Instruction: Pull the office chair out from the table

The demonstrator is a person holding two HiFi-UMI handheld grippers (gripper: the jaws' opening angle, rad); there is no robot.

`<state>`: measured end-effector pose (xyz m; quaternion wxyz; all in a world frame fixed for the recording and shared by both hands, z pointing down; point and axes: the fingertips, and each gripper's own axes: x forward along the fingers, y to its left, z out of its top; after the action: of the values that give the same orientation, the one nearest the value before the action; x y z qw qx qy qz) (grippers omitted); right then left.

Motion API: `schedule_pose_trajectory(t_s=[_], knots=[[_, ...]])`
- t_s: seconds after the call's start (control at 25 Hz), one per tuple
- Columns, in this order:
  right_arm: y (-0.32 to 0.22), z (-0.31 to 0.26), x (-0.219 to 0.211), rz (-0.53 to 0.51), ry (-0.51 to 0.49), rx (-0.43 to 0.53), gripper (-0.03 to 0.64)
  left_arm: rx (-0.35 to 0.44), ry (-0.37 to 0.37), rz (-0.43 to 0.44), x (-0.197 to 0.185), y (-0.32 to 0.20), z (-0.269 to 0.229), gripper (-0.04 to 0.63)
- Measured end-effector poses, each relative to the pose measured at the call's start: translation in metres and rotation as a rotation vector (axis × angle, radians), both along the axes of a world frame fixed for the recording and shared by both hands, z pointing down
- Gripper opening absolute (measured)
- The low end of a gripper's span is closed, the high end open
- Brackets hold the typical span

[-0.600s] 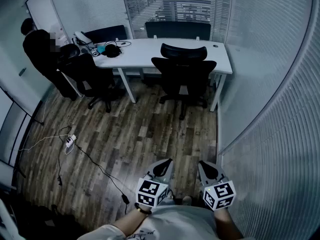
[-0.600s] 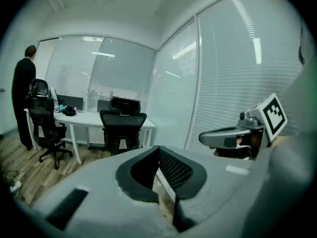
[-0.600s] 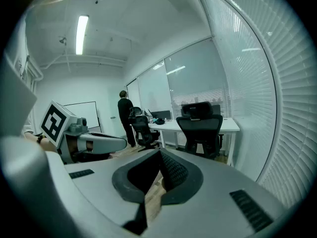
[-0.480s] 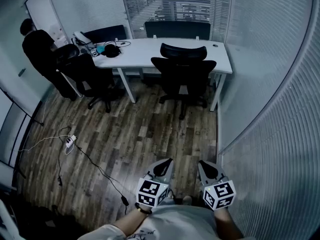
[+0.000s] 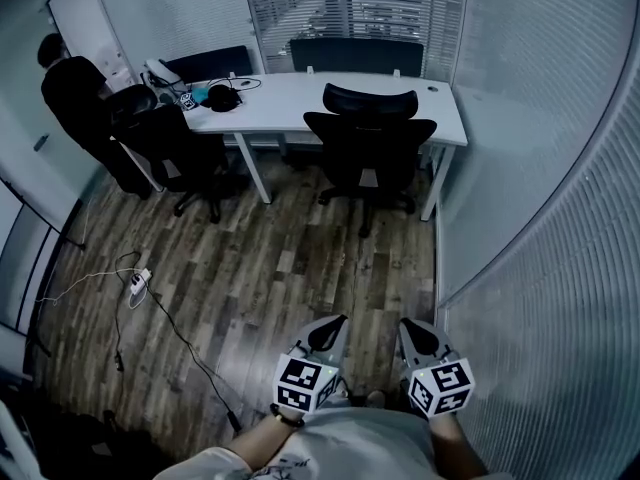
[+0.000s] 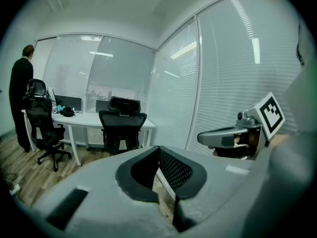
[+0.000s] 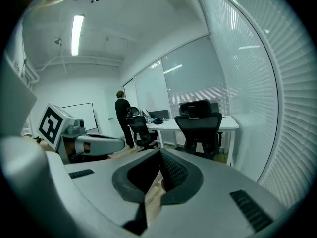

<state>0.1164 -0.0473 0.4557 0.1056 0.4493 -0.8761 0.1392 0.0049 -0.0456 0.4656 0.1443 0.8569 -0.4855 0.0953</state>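
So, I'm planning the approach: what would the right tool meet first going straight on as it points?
Probably the office chair at the white table; the wooden floor between it and the right tool looks free, though depth is unclear.

The brown wood-plank floor (image 5: 300, 278) holds a long white table (image 5: 300, 103) at 12 o'clock. Black headphones (image 5: 223, 98) lie on its left end. A black office chair on wheels (image 5: 368, 153) stands at the table, another black wheeled chair (image 5: 170, 158) at 11 o'clock. A white power strip (image 5: 140, 285) with a thin black cable (image 5: 190, 333) lies at 9 o'clock.
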Motion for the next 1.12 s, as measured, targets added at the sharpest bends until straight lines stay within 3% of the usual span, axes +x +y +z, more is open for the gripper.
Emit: schedule_pose_trajectory(t_s=[0.16, 0.64, 1.12], knots=[[-0.009, -0.008, -0.011, 0.011, -0.072, 0.010, 0.008, 0.003, 0.004, 0.006, -0.013, -0.006, 0.000, 0.011], [-0.020, -0.008, -0.040, 0.023, -0.062, 0.036, 0.006, -0.016, 0.024, 0.024, -0.061, -0.018, 0.008, 0.011], [-0.070, 0.009, -0.052, 0.011, -0.069, 0.012, 0.007, -0.018, 0.021, 0.037, -0.061, -0.066, 0.015, 0.011]])
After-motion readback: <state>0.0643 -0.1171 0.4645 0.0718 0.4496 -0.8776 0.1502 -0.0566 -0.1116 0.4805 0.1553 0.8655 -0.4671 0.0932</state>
